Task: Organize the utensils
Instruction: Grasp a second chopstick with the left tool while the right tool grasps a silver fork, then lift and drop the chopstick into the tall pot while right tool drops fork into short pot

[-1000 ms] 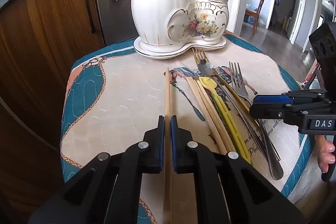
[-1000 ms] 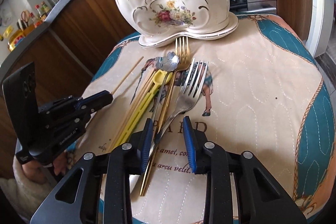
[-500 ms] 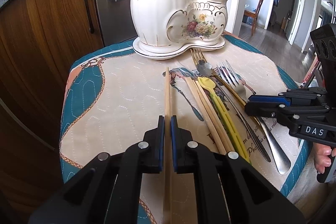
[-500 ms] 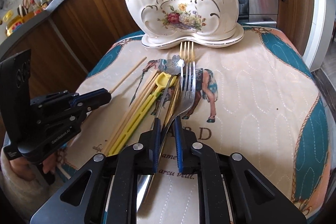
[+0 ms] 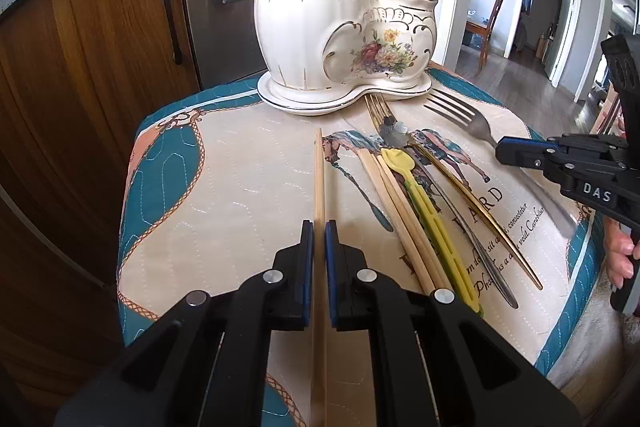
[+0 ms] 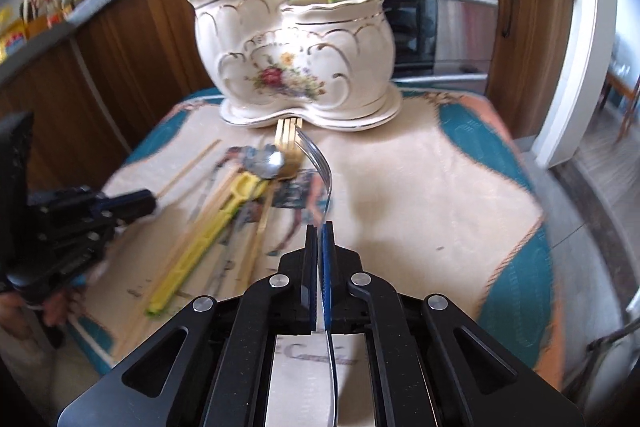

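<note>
Left wrist: left gripper (image 5: 319, 239) clamped on 1 chopstick (image 5: 318, 171) lying on the tabletop; thin stick could pivot once lifted.

Right wrist: right gripper (image 6: 319, 239) clamped on fork (image 6: 320, 163), raised edgewise near holder (image 6: 296, 63); narrow grip, fork may twist, tines could clip the rim.

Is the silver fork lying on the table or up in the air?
In the air: the silver fork is clamped in the right gripper, tines raised.

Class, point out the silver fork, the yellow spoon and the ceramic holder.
silver fork (image 5: 460, 111), left wrist view, on its tines.
yellow spoon (image 5: 394, 159), left wrist view, on its bowl.
ceramic holder (image 6: 296, 67), right wrist view, on its flowered front.
</note>
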A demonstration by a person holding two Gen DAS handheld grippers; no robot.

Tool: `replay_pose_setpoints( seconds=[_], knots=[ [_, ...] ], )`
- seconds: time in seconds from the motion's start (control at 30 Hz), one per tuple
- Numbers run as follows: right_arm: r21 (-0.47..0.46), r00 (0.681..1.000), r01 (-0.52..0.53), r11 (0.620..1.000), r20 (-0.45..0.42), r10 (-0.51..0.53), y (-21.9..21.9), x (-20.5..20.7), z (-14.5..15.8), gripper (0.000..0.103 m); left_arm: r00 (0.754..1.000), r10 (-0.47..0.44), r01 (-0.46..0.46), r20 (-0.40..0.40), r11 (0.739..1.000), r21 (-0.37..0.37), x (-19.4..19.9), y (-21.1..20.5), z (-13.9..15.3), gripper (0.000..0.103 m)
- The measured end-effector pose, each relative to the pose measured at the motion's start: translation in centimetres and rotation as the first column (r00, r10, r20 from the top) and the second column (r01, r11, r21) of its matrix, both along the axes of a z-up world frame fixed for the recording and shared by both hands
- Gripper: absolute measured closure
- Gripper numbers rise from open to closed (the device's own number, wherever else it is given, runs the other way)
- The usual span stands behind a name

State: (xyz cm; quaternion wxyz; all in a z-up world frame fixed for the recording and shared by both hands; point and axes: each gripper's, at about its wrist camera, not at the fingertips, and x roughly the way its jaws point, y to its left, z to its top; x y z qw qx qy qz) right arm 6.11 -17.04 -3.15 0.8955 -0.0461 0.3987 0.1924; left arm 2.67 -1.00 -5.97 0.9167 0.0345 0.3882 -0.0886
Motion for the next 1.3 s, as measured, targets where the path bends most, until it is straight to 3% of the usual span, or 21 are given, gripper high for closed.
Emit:
replay_pose_setpoints(
  seconds=[0.47,0.7,0.83,0.93,1.13,1.3],
  knots=[
    [-0.069,0.999,-0.009,0.998,-0.034,0.007,0.7,0.6,-1.8,0.099,1.0,-0.001,0.001,-0.004,1.0,0.007,0.1,0.0,-0.1,0.097],
    [0.018,1.0,-0.006,1.0,0.003,0.006,0.0,0.0,0.1,0.099,0.999,0.008,-0.008,0.031,1.0,-0.018,-0.1,0.6,0.8,0.097],
    [0.155,0.997,-0.031,0.987,0.072,0.02,-0.8,-0.8,2.4,0.099,0.995,0.013,-0.004,0.103,0.996,-0.089,-0.7,1.3,2.6,0.097],
    [0.183,0.987,-0.042,0.982,0.16,0.012,-0.9,-1.6,4.0,0.099,0.983,0.014,0.021,0.183,0.982,-0.186,-1.2,2.3,4.5,0.097],
    [0.248,0.96,-0.062,0.967,0.28,-0.01,-1.5,-2.3,6.7,0.1,0.968,0.011,0.095,0.252,0.909,-0.405,-1.0,4.9,7.5,0.097],
    [0.272,0.927,-0.063,0.96,0.372,-0.045,-1.4,-1.2,9.9,0.1,0.945,0.046,0.111,0.325,0.888,-0.447,0.2,5.5,10.4,0.097]
  ],
)
